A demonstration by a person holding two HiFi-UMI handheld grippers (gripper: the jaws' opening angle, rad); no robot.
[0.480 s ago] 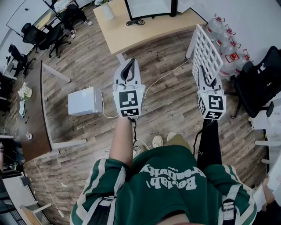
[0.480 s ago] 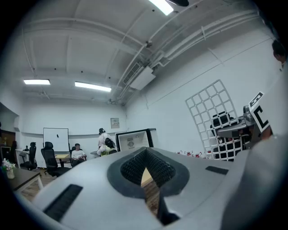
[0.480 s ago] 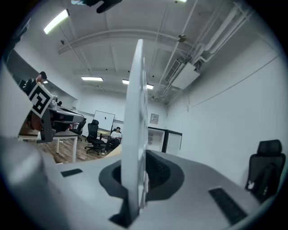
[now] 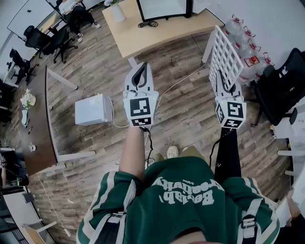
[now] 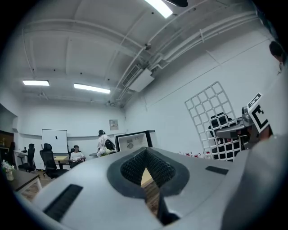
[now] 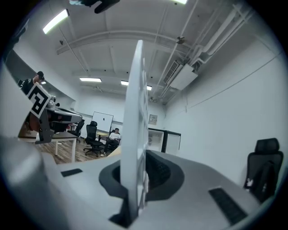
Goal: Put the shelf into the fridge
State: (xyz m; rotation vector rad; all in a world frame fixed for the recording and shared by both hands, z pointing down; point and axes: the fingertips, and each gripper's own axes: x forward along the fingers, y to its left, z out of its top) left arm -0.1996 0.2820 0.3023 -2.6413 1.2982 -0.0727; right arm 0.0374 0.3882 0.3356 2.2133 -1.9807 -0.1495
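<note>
The right gripper (image 4: 225,85) clamps one edge of the white wire-grid shelf (image 4: 223,57), held upright above the wooden floor (image 4: 181,109), while the left gripper (image 4: 139,71) appears closed on nothing.

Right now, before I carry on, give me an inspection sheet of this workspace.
Surface: wood floor; tan table ahead.
Job's things: white grid shelf, upright, in the right gripper; black-framed box on the table, maybe the fridge.
Clutter: white box on the floor; water bottles by the wall.
Grippers: left gripper shut, empty; right gripper shut on the shelf.
Cables: white cable across the floor; black cable on the table.
Surroundings: office chairs; a seated person far off.
</note>
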